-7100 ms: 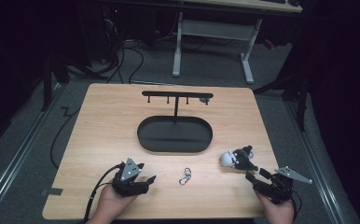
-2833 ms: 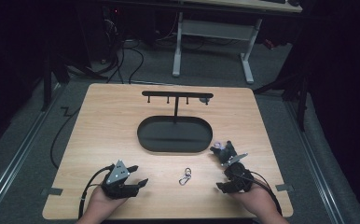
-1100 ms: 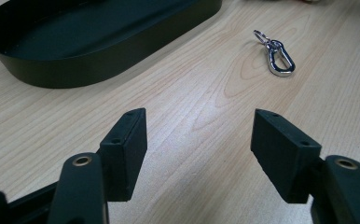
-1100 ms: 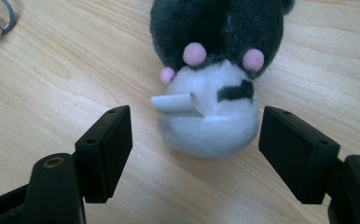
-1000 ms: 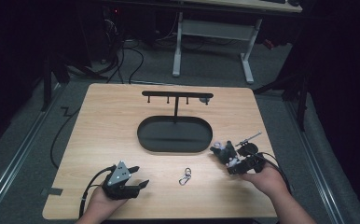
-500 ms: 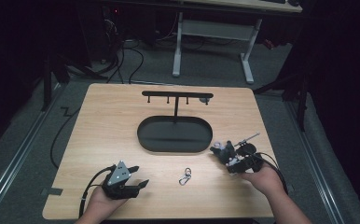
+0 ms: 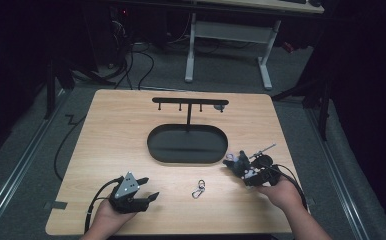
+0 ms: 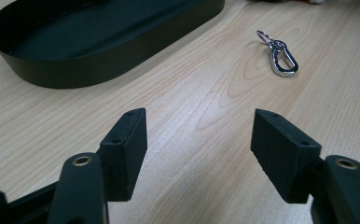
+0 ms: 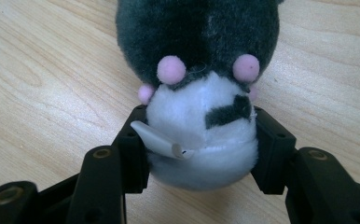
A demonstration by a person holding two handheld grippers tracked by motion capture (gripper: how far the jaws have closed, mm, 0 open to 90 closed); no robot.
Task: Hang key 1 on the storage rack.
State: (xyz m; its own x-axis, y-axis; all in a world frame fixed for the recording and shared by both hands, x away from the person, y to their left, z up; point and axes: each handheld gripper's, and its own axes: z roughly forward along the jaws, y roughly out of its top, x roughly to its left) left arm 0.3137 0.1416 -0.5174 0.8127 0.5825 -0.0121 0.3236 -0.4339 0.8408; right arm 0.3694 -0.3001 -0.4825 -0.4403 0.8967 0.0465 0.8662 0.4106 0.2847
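A small plush toy (image 9: 201, 70), dark grey with a white part and pink dots, lies on the table by the right end of the black oval tray (image 7: 187, 161). My right gripper (image 9: 200, 149) has just been closing its jaws, and both pads now press the toy's white part from either side. In the high view the right gripper (image 7: 237, 165) points left at the plush toy (image 7: 232, 160). My left gripper (image 7: 148, 187) rests near the front left edge, open and with nothing in it. Its jaws (image 8: 199, 140) face a silver carabiner keyring (image 8: 277, 51).
The carabiner keyring (image 7: 198, 188) lies between the two grippers, in front of the tray. A black stand with hooks (image 7: 190, 102) rises behind the tray (image 8: 99, 70). Bare wooden tabletop surrounds them.
The right hand came in from the table's near right corner to the plush toy, and over the last second barely shifted. The left gripper has stayed put.
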